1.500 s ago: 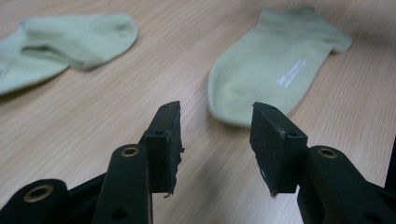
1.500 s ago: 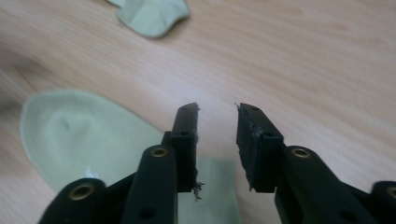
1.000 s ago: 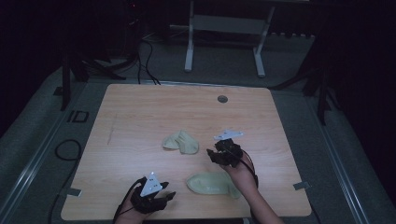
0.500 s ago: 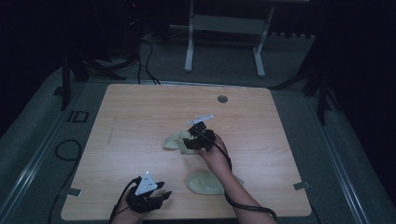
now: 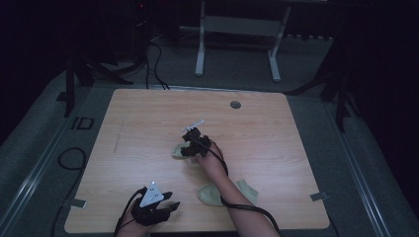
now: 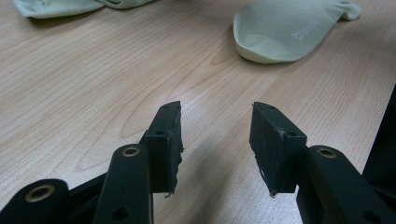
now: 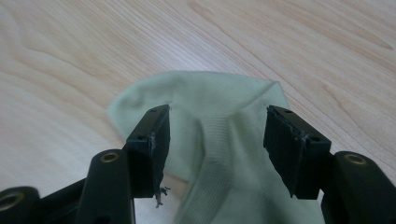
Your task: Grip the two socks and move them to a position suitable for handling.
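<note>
Two pale green socks lie on the wooden table (image 5: 296,148). One sock (image 5: 176,151) (image 7: 219,102) is near the table's middle, and my right gripper (image 5: 187,148) (image 7: 217,123) hangs right over it. Its jaws have just been opening; they stand apart on either side of the sock's raised fold and do not press on it. The other sock (image 5: 210,194) (image 6: 289,28) lies flat near the front edge, partly under the right forearm. By the front left edge, my left gripper (image 5: 170,207) (image 6: 215,126) is open over bare wood.
A round grey grommet (image 5: 235,104) sits in the tabletop near its far edge. Beyond the table stands a metal frame (image 5: 237,29). Cables (image 5: 69,158) lie on the floor at the left. The room around is dark.
The right gripper has moved left and away from the front sock to above the middle sock, with its jaws wider apart. The left gripper has stayed in place.
</note>
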Tool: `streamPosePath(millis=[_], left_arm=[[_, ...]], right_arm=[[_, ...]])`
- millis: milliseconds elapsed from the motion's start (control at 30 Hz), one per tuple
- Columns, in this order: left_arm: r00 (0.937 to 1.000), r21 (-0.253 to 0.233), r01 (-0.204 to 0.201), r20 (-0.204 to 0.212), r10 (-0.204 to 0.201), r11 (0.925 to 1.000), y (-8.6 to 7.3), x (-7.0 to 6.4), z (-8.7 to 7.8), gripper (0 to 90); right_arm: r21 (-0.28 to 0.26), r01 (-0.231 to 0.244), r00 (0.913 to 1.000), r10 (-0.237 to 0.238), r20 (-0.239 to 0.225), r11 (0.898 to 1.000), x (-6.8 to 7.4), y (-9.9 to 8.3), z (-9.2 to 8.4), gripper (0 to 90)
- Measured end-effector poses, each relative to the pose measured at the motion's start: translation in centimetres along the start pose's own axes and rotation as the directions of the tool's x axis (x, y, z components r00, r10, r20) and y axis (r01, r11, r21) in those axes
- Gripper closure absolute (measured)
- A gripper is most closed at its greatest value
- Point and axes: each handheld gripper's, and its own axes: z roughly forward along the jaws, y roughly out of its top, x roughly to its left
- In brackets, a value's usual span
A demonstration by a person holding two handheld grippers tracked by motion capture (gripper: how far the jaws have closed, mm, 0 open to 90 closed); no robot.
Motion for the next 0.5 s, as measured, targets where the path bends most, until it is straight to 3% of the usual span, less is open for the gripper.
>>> streamPosePath(millis=[233, 333, 500], left_arm=[[1.0, 0.012, -0.005, 0.009, 0.004, 0.9999, -0.1, -0.1, 0.2, 53.3], [1.0, 0.01, -0.002, 0.005, 0.002, 1.0, -0.1, 0.0, 0.2, 53.3], [1.0, 0.004, -0.001, 0.001, 0.001, 1.0, 0.0, 0.1, 0.0, 53.3]], right_arm=[[0.039, 0.021, 0.9995, -0.022, 0.024, 0.999, 0.2, -0.2, 1.5, 45.1], [0.042, 0.032, 0.9992, -0.033, 0.021, 0.999, 0.4, -0.2, 1.4, 54.1], [0.05, 0.062, 0.9974, -0.063, 0.035, 0.997, 0.7, -0.1, 1.3, 78.4]])
